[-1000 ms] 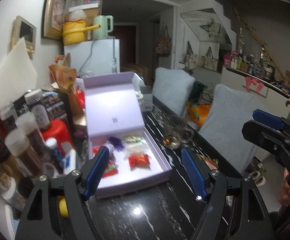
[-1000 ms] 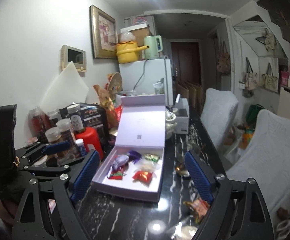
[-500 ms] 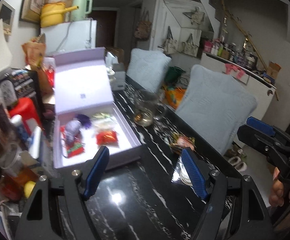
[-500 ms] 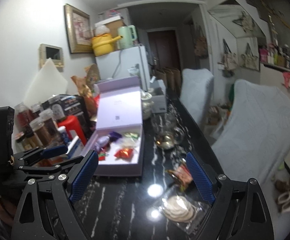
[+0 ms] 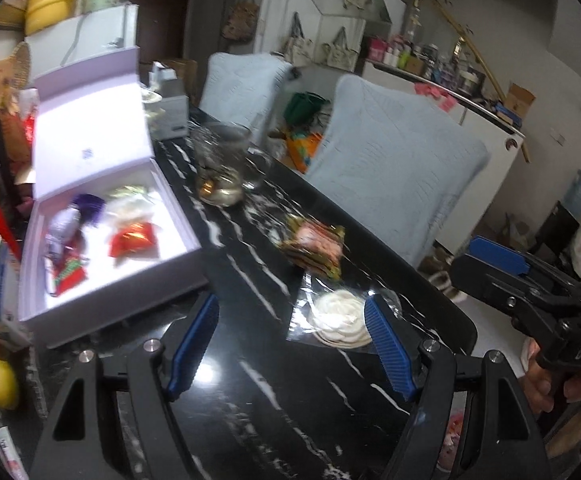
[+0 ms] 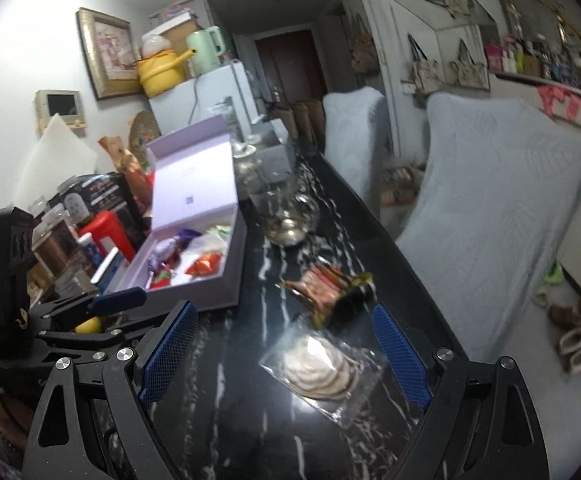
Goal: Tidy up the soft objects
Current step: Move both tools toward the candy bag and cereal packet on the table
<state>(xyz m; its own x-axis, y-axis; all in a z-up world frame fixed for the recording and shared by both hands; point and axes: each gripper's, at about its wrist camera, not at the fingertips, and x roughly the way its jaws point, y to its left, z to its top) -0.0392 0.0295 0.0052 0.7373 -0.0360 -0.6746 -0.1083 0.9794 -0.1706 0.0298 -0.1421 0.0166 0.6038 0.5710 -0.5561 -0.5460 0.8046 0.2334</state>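
You're over the black marble table (image 6: 250, 420), w/ the open lilac box (image 5: 170, 276) on its far-left side, lid propped up behind it. The box already holds a few soft wrapped bits: a red packet (image 5: 132, 240), a purple pouch (image 5: 88, 204) and some pale wrappers. So you're mid-task, at the reach-for-the-next-item step, nothing in hand yet.

Two items lie loose on the tabletop, right of the box and well apart from it. The striped snack pack (image 6: 330, 284) lies farther out, just short of the glass jug (image 6: 286, 216). The clear bag w/ the white swirl pastry (image 6: 322, 364) is nearer you, almost touching the snack pack.

Your right gripper (image 6: 286, 352) has its jaws spread wide, empty, and the pastry bag sits between the blue pads in its view. Your left gripper (image 5: 290, 344) is also wide and empty; its right pad (image 5: 386, 344) overlaps the bag's edge in its view, but I can't tell if it touches.

Next move, imo: drop the right gripper onto the pastry bag and close gently. The film looks slick and the pastry will crush, so pinch the bag's edge, not the middle. Then carry it left to the free space in the box.
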